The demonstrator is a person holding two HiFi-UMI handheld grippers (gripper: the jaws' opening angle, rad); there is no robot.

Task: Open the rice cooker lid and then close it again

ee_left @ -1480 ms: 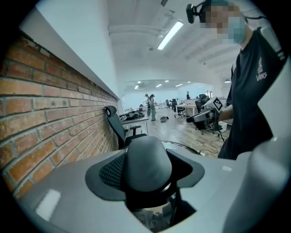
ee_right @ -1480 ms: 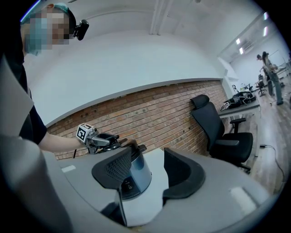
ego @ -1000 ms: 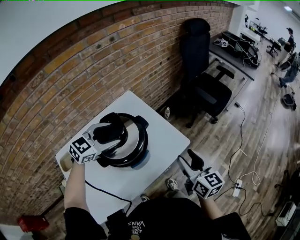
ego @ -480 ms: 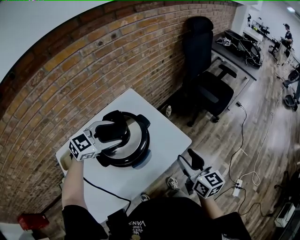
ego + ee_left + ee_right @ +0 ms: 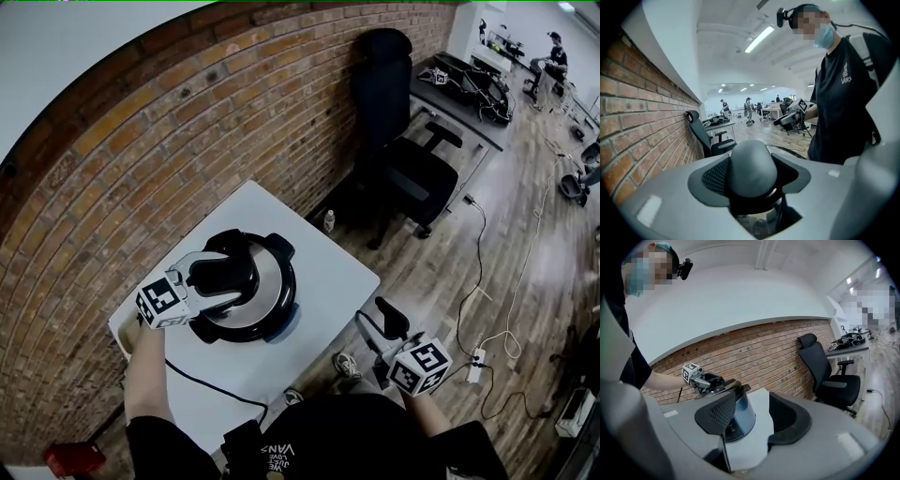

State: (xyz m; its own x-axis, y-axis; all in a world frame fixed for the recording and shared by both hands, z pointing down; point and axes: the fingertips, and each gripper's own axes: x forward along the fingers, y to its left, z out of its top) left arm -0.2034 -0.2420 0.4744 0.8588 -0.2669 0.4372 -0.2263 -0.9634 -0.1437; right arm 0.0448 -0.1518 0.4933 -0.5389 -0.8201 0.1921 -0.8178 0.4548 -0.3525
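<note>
Since the earlier frame the left hand-held gripper point(image 5: 223, 274) has drawn slightly toward 8 o'clock, its marker cube point(image 5: 161, 302) going with it, and it still sits over the lid point(image 5: 270, 281). The right hand-held gripper point(image 5: 375, 323) has stayed put. The rice cooker point(image 5: 281, 323) stands on the white counter point(image 5: 328, 272), toward the brick wall point(image 5: 187, 141). Its lid is a silvery disc ringed in black and covers the blue-grey body; whether it is latched cannot be told. The left hand-held gripper's jaws are closed on the dark rounded handle point(image 5: 752, 168), one pad on each side. The right hand-held gripper hangs at 4 o'clock from the cooker, off the counter's edge, jaws wide apart and holding nothing.
</note>
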